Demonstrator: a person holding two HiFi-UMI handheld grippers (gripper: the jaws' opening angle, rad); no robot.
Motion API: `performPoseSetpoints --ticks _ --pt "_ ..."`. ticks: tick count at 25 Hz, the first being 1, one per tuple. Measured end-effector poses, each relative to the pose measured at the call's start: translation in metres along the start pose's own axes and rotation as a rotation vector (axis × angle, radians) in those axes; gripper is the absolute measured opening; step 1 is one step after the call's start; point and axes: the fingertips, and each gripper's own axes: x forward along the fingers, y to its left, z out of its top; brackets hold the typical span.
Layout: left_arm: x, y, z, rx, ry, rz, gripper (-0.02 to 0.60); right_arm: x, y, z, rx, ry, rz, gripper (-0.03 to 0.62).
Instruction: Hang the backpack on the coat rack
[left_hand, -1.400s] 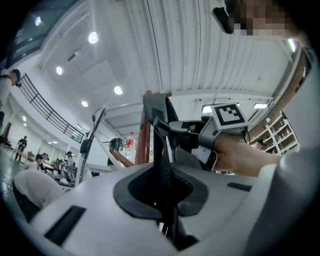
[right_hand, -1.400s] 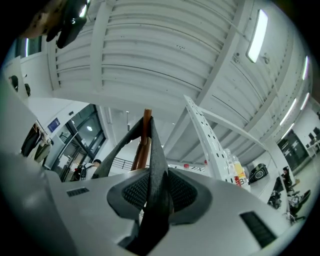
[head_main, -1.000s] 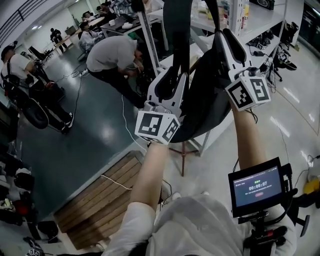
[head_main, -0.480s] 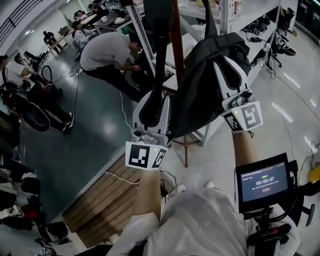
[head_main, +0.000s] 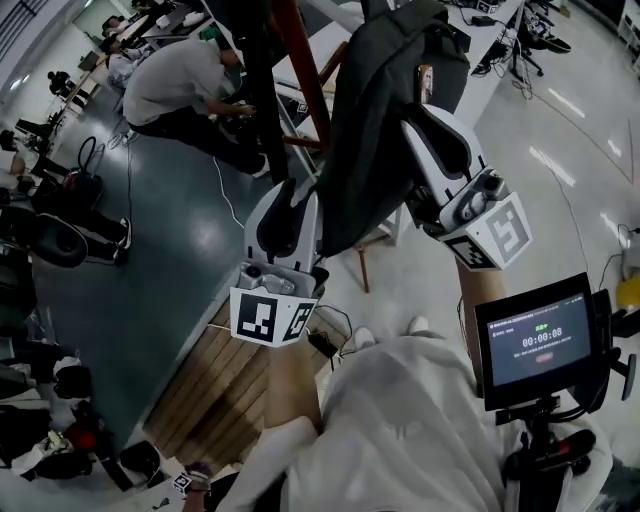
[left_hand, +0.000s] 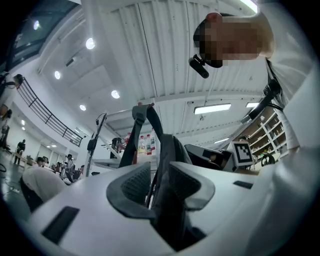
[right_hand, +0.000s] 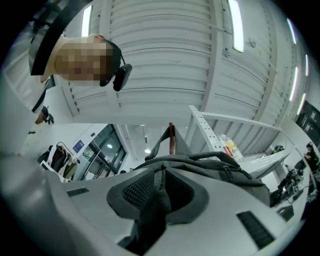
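Top centre of the head view, the backpack is up beside the rack pole, with the left gripper and right gripper just under it. Left gripper view: jaws pinched on a dark strap, low centre. Right gripper view: jaws clamped on backpack fabric, bottom middle.
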Motion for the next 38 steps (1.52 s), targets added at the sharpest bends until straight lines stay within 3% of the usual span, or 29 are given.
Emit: performPoseSetpoints --ticks 13,19,27,34,38 --pt "-0.001 -0.011 0.002 -0.024 -0.012 -0.041 0.118 -0.036 -0.015 -0.001 0.071 0.032 -0.056 0.077" --pt "0.002 -0.005 -0.002 -0.084 -0.01 -0.024 0.118 -0.034 -0.01 0.0 0.021 0.051 -0.046 0.075" --pt "0.001 -0.006 0.001 -0.085 -0.008 -0.031 0.117 -0.03 -0.004 0.007 0.003 0.04 -0.03 0.075" --pt "0.001 -0.006 0.002 -0.087 -0.006 -0.027 0.117 -0.026 -0.002 0.016 -0.046 0.019 -0.045 0.074" --pt "0.001 -0.005 0.002 -0.091 -0.005 -0.026 0.109 -0.031 -0.01 0.015 -0.019 0.018 -0.084 0.074"
